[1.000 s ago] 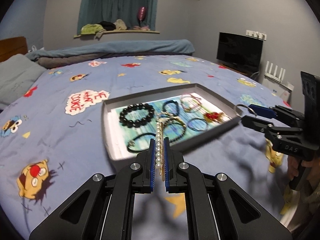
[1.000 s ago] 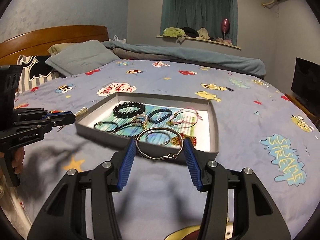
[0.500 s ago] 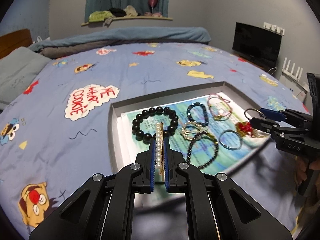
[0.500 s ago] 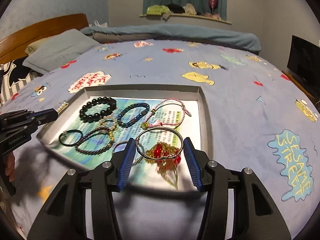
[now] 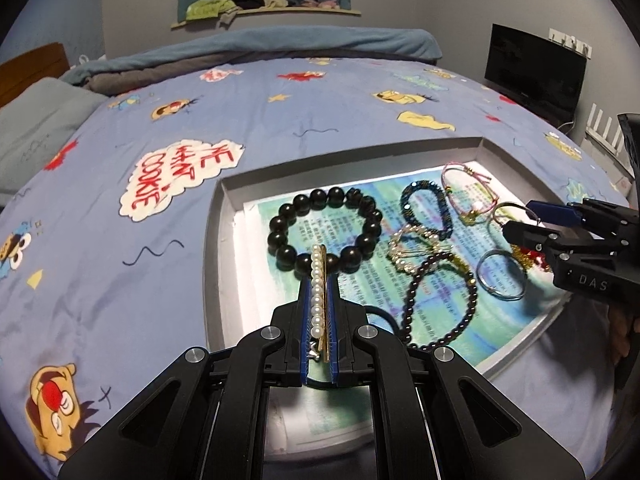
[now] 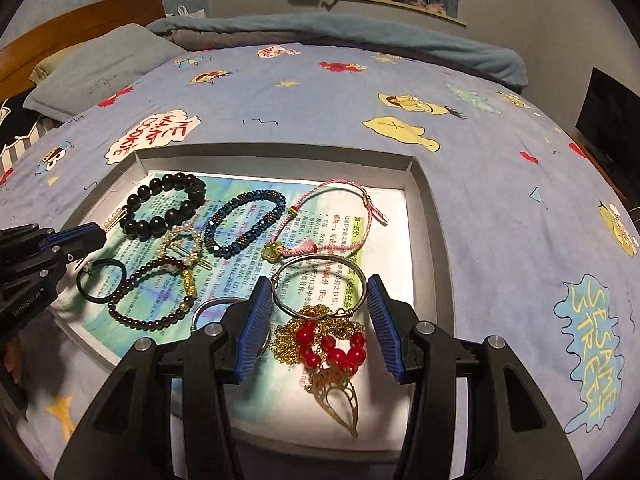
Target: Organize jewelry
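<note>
A grey tray (image 5: 218,216) (image 6: 420,184) lies on the bed and holds several bracelets on a printed sheet. My left gripper (image 5: 319,300) is shut on a pearl hair clip (image 5: 318,292), held over the tray's near left part, its tip above a black bead bracelet (image 5: 324,232). My right gripper (image 6: 318,300) is shut on a silver wire bangle (image 6: 318,280), held over a gold chain with red beads (image 6: 328,344). A blue bead bracelet (image 6: 244,222), a pink cord bracelet (image 6: 332,216) and a dark red bead bracelet (image 6: 152,296) lie in the tray.
The bed has a blue cartoon sheet (image 5: 120,184), a grey pillow (image 6: 100,68) and a folded blanket (image 5: 280,44) at the far side. A wooden headboard (image 6: 80,20) stands at the left. A black TV (image 5: 536,72) stands at the right.
Both grippers have moved forward from short of the tray's near edge to over the tray, still holding the pearl clip and the silver bangle.
</note>
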A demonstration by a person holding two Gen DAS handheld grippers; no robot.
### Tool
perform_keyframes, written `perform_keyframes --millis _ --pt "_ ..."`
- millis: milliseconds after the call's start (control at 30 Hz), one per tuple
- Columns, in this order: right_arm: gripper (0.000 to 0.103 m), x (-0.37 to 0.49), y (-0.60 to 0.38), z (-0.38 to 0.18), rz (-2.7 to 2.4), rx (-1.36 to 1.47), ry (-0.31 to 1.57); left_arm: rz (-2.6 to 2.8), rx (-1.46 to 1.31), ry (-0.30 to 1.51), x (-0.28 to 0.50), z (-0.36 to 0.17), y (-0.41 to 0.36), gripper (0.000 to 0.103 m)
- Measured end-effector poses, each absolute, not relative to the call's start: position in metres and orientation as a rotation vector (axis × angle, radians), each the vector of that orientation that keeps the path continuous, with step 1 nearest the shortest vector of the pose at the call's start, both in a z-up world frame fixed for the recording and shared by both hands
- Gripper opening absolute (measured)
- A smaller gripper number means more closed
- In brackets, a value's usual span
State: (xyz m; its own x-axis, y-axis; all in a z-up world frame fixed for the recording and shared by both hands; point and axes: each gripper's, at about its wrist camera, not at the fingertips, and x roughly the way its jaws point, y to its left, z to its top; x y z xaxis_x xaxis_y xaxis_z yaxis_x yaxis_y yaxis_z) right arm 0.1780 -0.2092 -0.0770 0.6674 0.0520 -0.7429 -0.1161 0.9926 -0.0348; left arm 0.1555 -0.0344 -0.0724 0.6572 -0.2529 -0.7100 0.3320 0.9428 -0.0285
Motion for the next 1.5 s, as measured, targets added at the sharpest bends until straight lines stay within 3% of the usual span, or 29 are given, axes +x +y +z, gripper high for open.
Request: perform_keyframes --millis 333,433,500,667,767,933,1500 --pt "0.050 0.182 -0.208 -0.080 0.082 -0.083 0.832 -0.344 0.094 0.799 0.157 -0.078 -0.032 0.010" --pt "0.053 0.181 -0.210 -0.079 0.089 -0.072 0.828 -0.337 0.090 0.785 0.156 -0.077 -0.031 0.027" --pt "0.059 0.177 -0.210 -0.076 0.095 -0.070 0.811 -0.345 0.085 0.779 0.154 -0.075 -0.031 0.030" --pt "0.077 0.162 -0.207 -0.064 0.116 -0.082 0.759 -0.345 0.091 0.743 0.147 -0.069 -0.032 0.060" --pt "0.089 0.150 -0.208 -0.055 0.116 -0.083 0.724 -0.351 0.085 0.721 0.142 -0.064 -0.032 0.073" --pt "0.097 0.128 -0.221 -0.042 0.112 -0.040 0.701 -0.350 0.062 0.697 0.131 -0.057 -0.029 0.090" --pt "0.097 0.040 -0.233 -0.008 0.094 0.063 0.588 -0.338 0.077 0.637 0.053 -0.022 -0.026 0.095"
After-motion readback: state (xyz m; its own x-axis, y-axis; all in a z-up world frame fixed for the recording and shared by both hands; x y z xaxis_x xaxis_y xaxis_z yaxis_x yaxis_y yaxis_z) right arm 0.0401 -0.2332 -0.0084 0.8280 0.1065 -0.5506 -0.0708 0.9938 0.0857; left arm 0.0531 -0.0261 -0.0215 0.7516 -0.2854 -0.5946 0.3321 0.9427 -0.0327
